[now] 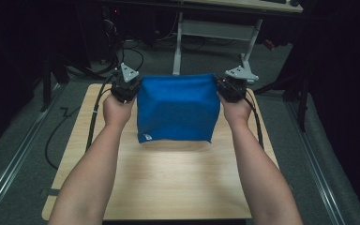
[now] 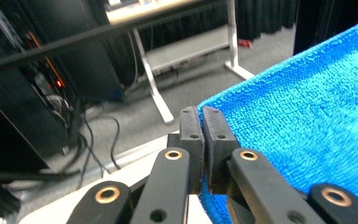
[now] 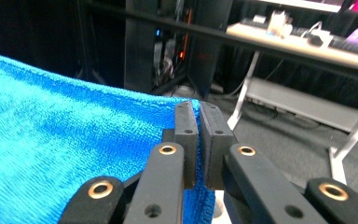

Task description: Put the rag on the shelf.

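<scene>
High view: I hold blue towel [image 1: 176, 108] taut; left gripper [image 1: 124, 89] at 9, right gripper [image 1: 232, 88] at 3, fingers pinching 2 top corners. Soft, light, drapes; grip corners.

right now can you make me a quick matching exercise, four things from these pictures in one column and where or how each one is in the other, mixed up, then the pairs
Things
1. left tool
2. right tool
3. blue towel
4. wooden table

Places or states
A. hangs stretched between the two tools, lower edge near the tabletop
B. shut on the towel's upper corner at the person's right
C. lies under the towel, near part bare
D. shut on the towel's upper corner at the person's left

Pairs: 1-D, 2-B, 3-A, 4-C
</scene>
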Action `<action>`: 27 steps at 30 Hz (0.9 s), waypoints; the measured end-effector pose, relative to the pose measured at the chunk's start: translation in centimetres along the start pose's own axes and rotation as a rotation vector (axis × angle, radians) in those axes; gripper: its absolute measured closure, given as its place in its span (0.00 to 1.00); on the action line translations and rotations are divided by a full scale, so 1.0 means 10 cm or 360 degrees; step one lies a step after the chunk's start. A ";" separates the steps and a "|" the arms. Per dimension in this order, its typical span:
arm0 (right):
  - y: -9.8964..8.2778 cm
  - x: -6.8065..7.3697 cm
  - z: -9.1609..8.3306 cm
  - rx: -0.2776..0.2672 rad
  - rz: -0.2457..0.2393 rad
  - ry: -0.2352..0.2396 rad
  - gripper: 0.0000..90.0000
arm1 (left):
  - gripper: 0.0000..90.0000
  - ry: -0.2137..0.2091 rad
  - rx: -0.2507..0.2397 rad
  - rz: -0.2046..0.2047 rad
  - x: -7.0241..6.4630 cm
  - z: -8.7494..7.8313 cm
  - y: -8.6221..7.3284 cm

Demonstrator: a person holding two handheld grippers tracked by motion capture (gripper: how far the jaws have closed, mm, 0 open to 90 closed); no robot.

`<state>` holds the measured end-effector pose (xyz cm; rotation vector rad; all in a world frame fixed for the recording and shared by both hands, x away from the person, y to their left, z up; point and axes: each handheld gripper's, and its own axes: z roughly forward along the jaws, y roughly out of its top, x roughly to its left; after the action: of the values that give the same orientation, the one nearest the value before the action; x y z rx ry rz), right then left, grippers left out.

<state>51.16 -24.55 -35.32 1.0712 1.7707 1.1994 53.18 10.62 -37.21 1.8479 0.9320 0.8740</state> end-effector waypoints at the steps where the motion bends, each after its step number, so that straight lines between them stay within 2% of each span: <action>1: -0.03 0.01 0.02 0.0021 -0.0004 0.0003 0.97 | 0.98 -0.0017 0.0014 -0.0012 0.00 0.02 -0.05; 3: -0.08 0.01 0.05 0.0037 -0.0011 0.0008 0.97 | 0.98 -0.0032 0.0033 -0.0015 0.00 0.04 -0.11; 4: -0.18 0.01 0.09 0.0081 0.0016 0.0029 0.97 | 0.98 -0.0051 0.0057 -0.0014 -0.02 0.06 -0.19; 6: -0.24 0.01 0.11 0.0100 0.0049 0.0048 0.97 | 0.98 -0.0071 0.0078 -0.0014 -0.04 0.09 -0.27; 14: -0.57 0.03 0.18 0.0184 0.0086 0.0075 0.97 | 0.98 -0.0161 0.0168 -0.0035 -0.12 0.17 -0.56; 21: -0.86 0.09 0.20 0.0227 0.0129 0.0114 0.97 | 0.98 -0.0221 0.0191 -0.0045 -0.20 0.15 -0.74; 27: -0.98 0.14 0.20 0.0245 0.0149 0.0136 0.97 | 0.98 -0.0271 0.0196 -0.0050 -0.28 0.14 -0.83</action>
<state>50.16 -24.74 -45.41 1.2196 1.9225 1.1961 50.98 10.59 -45.81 1.9733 0.9224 0.6411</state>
